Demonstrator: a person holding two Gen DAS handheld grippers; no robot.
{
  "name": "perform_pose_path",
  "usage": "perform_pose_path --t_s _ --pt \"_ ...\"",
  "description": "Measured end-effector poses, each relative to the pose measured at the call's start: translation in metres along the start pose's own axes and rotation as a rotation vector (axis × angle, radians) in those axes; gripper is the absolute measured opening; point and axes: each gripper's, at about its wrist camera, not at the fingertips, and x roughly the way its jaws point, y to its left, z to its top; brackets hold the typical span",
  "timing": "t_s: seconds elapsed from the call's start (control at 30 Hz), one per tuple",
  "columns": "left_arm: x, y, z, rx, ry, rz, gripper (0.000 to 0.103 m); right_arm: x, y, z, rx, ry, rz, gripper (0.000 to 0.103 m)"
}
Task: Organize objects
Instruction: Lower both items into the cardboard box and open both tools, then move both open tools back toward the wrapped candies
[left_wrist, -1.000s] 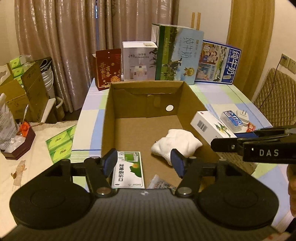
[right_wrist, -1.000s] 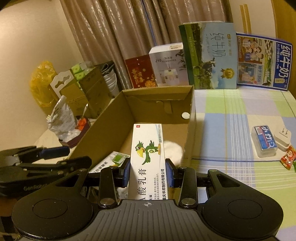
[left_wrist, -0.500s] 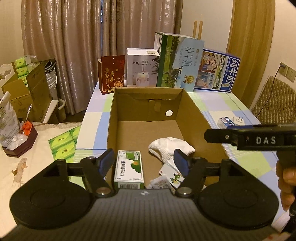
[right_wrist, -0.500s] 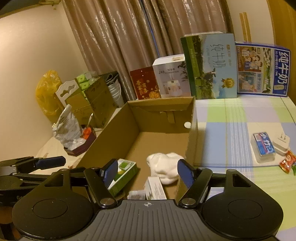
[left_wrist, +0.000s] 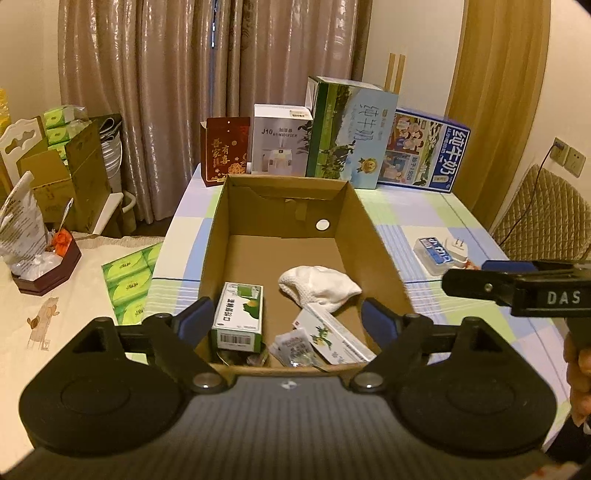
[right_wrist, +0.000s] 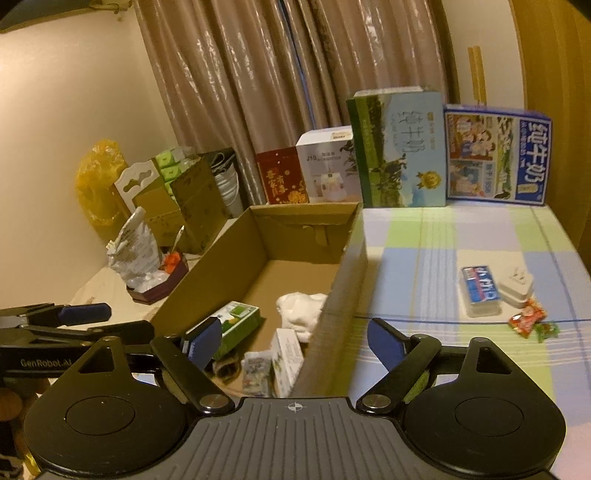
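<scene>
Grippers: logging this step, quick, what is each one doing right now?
Left gripper: open, holding nothing, above the brown cardboard box.
Right gripper: open, holding nothing.

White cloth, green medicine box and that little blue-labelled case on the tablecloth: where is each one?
white cloth (left_wrist: 318, 286): left wrist view, its middle.
green medicine box (left_wrist: 240, 314): left wrist view, top face.
blue-labelled case (right_wrist: 480, 290): right wrist view, its label.

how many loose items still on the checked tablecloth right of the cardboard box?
3, clustered together: clear plastic case with blue label, white plug adapter beside it, red snack wrapper nearer the camera. The box wall may hide more.
</scene>
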Motion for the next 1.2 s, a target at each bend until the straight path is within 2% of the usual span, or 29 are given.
perform_pose_path --t_s 0.3,0.37,0.67,0.87,1.2 --pt "-0.031 -0.024 -0.007 -0.017 -0.026 0.005 0.098 -0.054 -0.026 -0.015 0.003 -0.020 -0.051 0.101" --pt "-0.037 -0.030 -0.007 -0.018 -0.034 0.008 0.102 -0.066 -0.032 -0.021 0.004 -0.023 -0.067 0.101" --pt "-0.057 -0.067 -0.014 -0.020 -0.082 0.002 0.102 -0.117 -0.082 -0.059 0.061 -0.040 -0.175 0.101" --pt "-0.060 -0.102 -0.018 0.000 -0.096 -0.047 0.102 -0.146 -0.120 -0.083 0.154 -0.055 -0.250 0.101" --pt "-0.049 -0.159 -0.026 0.037 -0.074 -0.129 0.102 -0.173 -0.150 -0.096 0.199 -0.072 -0.301 0.101"
